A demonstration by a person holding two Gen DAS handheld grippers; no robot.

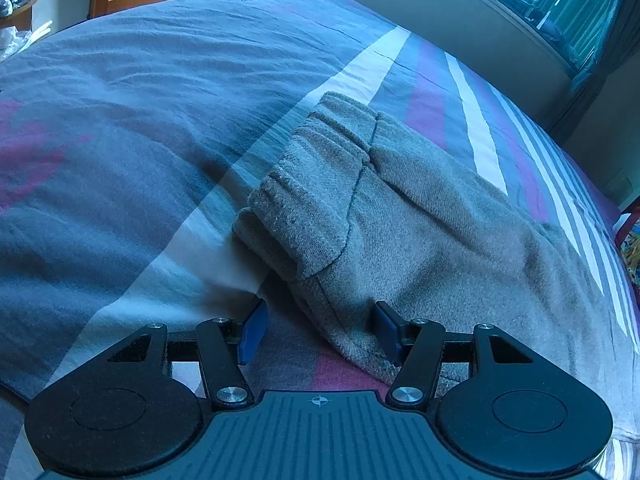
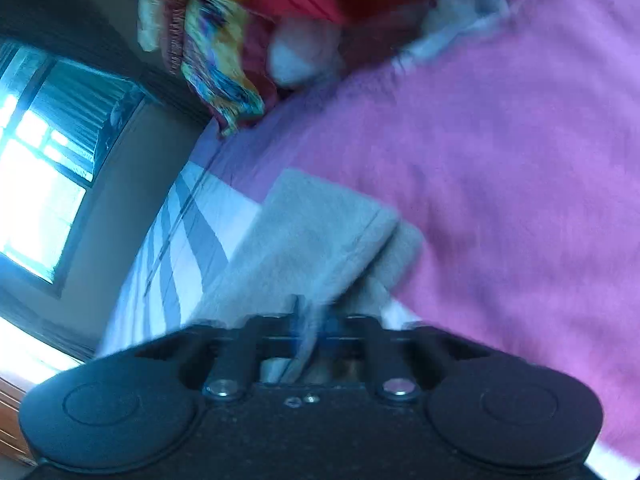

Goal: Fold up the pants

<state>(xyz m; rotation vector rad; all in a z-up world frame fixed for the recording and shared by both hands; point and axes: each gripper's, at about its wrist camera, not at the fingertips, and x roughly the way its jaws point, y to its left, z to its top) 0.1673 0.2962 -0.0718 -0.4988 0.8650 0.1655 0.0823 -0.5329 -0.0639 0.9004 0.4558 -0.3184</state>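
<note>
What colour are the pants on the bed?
Light grey-beige pants, clearest in the left wrist view.

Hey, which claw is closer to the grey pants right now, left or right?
Right. The right claw is shut on a fold of the grey pants, so it touches them. The left claw is open, its pads straddling the pants' near edge without pinching it.

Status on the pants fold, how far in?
Done: the grey pants lie on the striped bedspread with the legs stacked, cuffs together. In hand: the right gripper is shut on a fold of the fabric, in a blurred view; the left gripper sits open astride the pants' edge, pads not pressing. Left: the crosswise folds; the pants are still long, not a compact bundle.
</note>
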